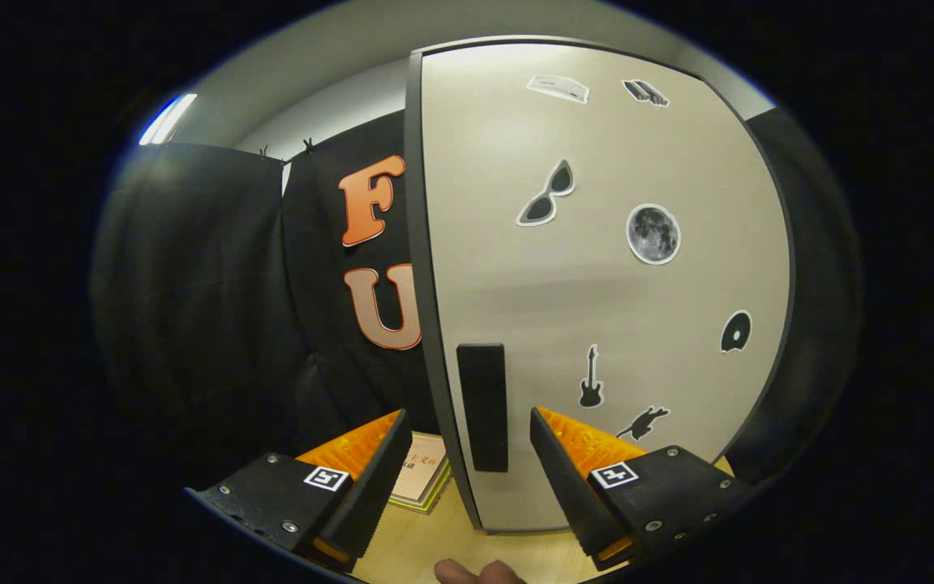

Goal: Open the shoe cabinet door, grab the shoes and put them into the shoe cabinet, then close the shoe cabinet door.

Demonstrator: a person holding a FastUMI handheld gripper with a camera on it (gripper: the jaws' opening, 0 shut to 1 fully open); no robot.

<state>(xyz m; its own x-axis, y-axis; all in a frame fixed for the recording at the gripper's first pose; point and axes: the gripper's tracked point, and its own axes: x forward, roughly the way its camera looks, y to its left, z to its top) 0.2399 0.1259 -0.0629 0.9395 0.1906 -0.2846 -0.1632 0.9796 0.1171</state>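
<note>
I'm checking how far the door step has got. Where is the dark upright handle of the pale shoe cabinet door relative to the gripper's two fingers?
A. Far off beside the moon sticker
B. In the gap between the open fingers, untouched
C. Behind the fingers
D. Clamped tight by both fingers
B: the dark upright handle on the pale shoe cabinet door stands in the gap of the open gripper, neither finger pressing it.

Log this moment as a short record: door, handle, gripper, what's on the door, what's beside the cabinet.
door: cabinet door shut, pale front facing the gripper
handle: dark upright handle near the door's left edge, between and just ahead of the fingers
gripper: gripper open, fingers either side of the handle, not touching
door decoration: stickers, including a moon sticker
beside cabinet: flat booklet on the wooden surface
</note>
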